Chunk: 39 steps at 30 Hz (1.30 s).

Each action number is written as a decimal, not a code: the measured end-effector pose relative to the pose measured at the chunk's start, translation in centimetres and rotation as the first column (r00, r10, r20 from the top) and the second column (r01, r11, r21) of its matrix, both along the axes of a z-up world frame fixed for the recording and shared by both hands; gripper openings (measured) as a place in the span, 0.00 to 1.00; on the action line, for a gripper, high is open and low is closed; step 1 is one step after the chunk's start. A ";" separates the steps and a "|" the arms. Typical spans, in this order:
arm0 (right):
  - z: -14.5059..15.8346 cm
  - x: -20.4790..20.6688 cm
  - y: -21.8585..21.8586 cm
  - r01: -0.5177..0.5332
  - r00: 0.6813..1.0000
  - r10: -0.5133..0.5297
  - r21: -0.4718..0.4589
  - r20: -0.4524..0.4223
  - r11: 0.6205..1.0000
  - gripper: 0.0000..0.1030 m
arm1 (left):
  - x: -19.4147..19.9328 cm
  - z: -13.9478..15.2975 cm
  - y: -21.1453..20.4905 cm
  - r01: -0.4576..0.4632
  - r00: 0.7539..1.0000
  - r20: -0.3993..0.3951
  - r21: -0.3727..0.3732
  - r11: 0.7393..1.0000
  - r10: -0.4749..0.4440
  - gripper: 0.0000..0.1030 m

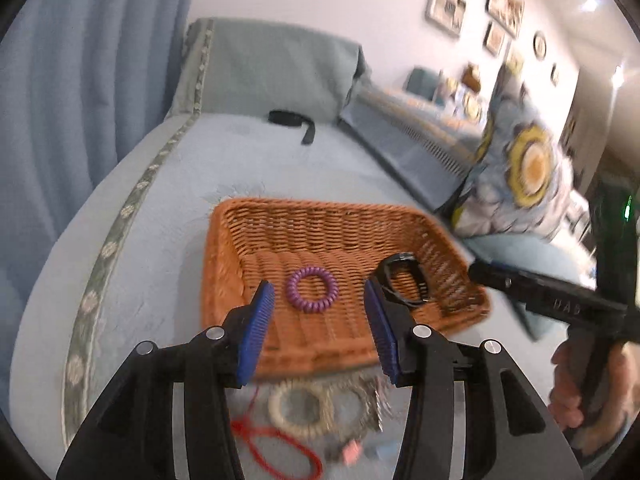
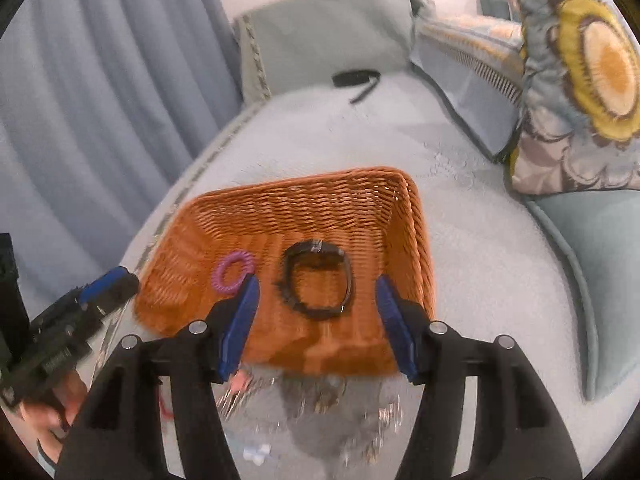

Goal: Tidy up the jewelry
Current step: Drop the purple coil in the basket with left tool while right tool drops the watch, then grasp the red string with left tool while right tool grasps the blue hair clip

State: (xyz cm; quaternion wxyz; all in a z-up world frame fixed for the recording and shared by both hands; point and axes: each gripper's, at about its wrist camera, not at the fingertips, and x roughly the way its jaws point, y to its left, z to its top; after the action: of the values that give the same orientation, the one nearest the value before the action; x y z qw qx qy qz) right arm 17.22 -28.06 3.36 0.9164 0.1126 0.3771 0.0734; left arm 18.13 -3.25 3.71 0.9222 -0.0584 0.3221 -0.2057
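Note:
An orange wicker basket (image 1: 256,240) (image 2: 224,220) sits on a light blue bed. Inside lie a purple spiral band (image 1: 312,289) (image 2: 235,271) and a black bracelet (image 1: 405,279) (image 2: 318,278). My left gripper (image 1: 320,312) is open and empty above the basket's near edge. My right gripper (image 2: 318,308) is open and empty, hovering over the black bracelet. Below the basket's near edge lie loose pieces: a cream ring (image 1: 298,406), a red cord (image 1: 276,444) and blurred silvery jewelry (image 2: 316,400). The right gripper also shows in the left wrist view (image 1: 532,288), the left one in the right wrist view (image 2: 96,292).
A black strap (image 1: 292,120) (image 2: 356,79) lies far back on the bed by a grey-green pillow (image 1: 276,68). A flowered cushion (image 1: 524,168) (image 2: 580,80) stands at the right. Blue curtains (image 1: 80,80) hang at the left.

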 end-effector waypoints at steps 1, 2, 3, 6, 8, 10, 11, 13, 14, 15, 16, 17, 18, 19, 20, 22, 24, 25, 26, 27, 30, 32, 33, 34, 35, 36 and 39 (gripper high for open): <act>0.2 -1.1 0.2 -0.002 1.000 0.002 -0.018 0.018 1.000 0.55 | -0.8 0.3 0.6 -0.006 1.000 0.005 -0.015 1.000 0.006 0.44; 0.5 -2.2 0.6 -0.002 0.999 0.003 -0.039 0.036 0.999 0.55 | -1.7 0.4 1.1 -0.014 1.000 0.008 -0.027 1.000 0.014 0.44; 0.6 -3.6 0.9 -0.002 0.998 0.006 -0.065 0.058 0.998 0.55 | -2.9 0.5 1.9 -0.024 1.000 0.011 -0.041 0.999 0.024 0.44; 0.3 -6.5 1.3 -0.016 0.996 0.023 -0.094 0.082 0.995 0.55 | -5.1 0.3 3.0 -0.044 0.999 0.005 -0.061 0.997 0.045 0.44; -0.3 -7.5 1.6 -0.040 0.996 0.047 -0.091 0.082 0.995 0.55 | -6.5 -0.4 3.6 -0.066 0.998 -0.010 -0.071 0.995 0.065 0.44; -1.4 -8.3 2.0 -0.065 0.995 0.071 -0.083 0.066 0.994 0.55 | -7.4 -1.6 4.2 -0.091 0.995 -0.037 -0.089 0.992 0.088 0.44; -2.2 -8.4 2.3 -0.087 0.994 0.091 -0.074 0.051 0.993 0.55 | -7.7 -2.3 4.5 -0.098 0.994 -0.051 -0.101 0.990 0.093 0.44; -3.7 -8.5 3.2 -0.129 0.991 0.130 -0.066 0.017 0.989 0.55 | -7.8 -3.9 4.6 -0.107 0.992 -0.077 -0.097 0.989 0.100 0.44; -4.5 -8.5 3.8 -0.147 0.989 0.147 -0.076 -0.005 0.986 0.55 | -7.7 -4.7 4.5 -0.116 0.990 -0.093 -0.076 0.990 0.108 0.44; -5.1 -8.4 4.5 -0.168 0.986 0.167 -0.082 -0.023 0.982 0.55 | -7.5 -5.3 4.6 -0.122 0.988 -0.103 -0.056 0.991 0.116 0.43; -5.5 -8.4 4.9 -0.185 0.983 0.182 -0.084 -0.034 0.979 0.52 | -7.1 -6.1 4.5 -0.129 0.985 -0.118 -0.032 0.991 0.124 0.43; -6.0 -8.3 5.5 -0.206 0.978 0.202 -0.090 -0.047 0.974 0.50 | -7.0 -6.5 4.8 -0.130 0.984 -0.128 -0.026 0.991 0.125 0.42; -6.3 -8.1 5.8 -0.214 0.976 0.209 -0.094 -0.055 0.972 0.47 | -6.5 -7.0 4.9 -0.129 0.981 -0.147 -0.026 0.991 0.123 0.42; -6.5 -8.1 6.0 -0.215 0.976 0.210 -0.093 -0.059 0.972 0.47 | -6.3 -7.4 5.0 -0.130 0.979 -0.162 -0.026 0.991 0.124 0.42; -6.8 -7.9 6.2 -0.217 0.975 0.212 -0.087 -0.062 0.972 0.47 | -5.9 -7.8 4.9 -0.131 0.976 -0.178 -0.021 0.991 0.126 0.42; -7.3 -7.7 6.3 -0.220 0.974 0.215 -0.070 -0.075 0.973 0.44 | -5.6 -8.4 4.7 -0.132 0.972 -0.195 0.001 0.991 0.130 0.42; -7.9 -7.2 6.5 -0.220 0.972 0.214 -0.057 -0.093 0.974 0.44 | -5.3 -8.9 4.0 -0.123 0.971 -0.205 0.030 0.992 0.127 0.42; -8.2 -7.0 6.4 -0.218 0.972 0.212 -0.053 -0.102 0.974 0.44 | -5.4 -9.2 3.8 -0.121 0.971 -0.204 0.045 0.992 0.128 0.42; -8.3 -6.9 6.5 -0.217 0.971 0.211 -0.047 -0.108 0.975 0.44 | -5.3 -9.4 3.3 -0.116 0.971 -0.200 0.073 0.991 0.128 0.42; -8.6 -6.8 6.5 -0.220 0.970 0.215 -0.032 -0.112 0.975 0.44 | -5.3 -9.6 2.9 -0.115 0.972 -0.195 0.095 0.989 0.132 0.42; -8.9 -6.6 6.9 -0.241 0.964 0.238 -0.015 -0.119 0.970 0.44 | -5.4 -10.0 1.6 -0.112 0.976 -0.161 0.196 0.974 0.145 0.42; -8.9 -6.7 7.6 -0.271 0.956 0.267 -0.017 -0.122 0.962 0.44 | -5.6 -10.1 0.9 -0.107 0.978 -0.141 0.281 0.954 0.152 0.34; -8.8 -6.9 8.0 -0.289 0.950 0.285 -0.011 -0.125 0.957 0.44 | -5.6 -10.1 0.8 -0.105 0.979 -0.133 0.312 0.944 0.153 0.27; -8.8 -7.0 8.2 -0.304 0.945 0.301 -0.005 -0.129 0.953 0.44 | -5.7 -10.0 0.9 -0.101 0.980 -0.131 0.328 0.939 0.151 0.24; -8.8 -7.2 8.5 -0.324 0.937 0.321 0.000 -0.134 0.946 0.44 | -5.7 -9.9 1.3 -0.096 0.979 -0.138 0.332 0.938 0.149 0.19; -8.8 -7.5 9.0 -0.348 0.928 0.344 -0.004 -0.140 0.937 0.43 | -5.7 -9.8 1.7 -0.096 0.978 -0.145 0.329 0.939 0.150 0.14; -8.7 -8.4 10.4 -0.425 0.895 0.421 0.001 -0.150 0.905 0.40 | -5.4 -9.6 3.4 -0.090 0.974 -0.173 0.310 0.946 0.149 0.13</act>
State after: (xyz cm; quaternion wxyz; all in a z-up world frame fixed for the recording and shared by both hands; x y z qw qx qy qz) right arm 8.77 -17.69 -5.38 0.8500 0.0183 0.4600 0.2562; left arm 12.71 0.12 -5.85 0.8953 0.0430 0.4338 -0.0912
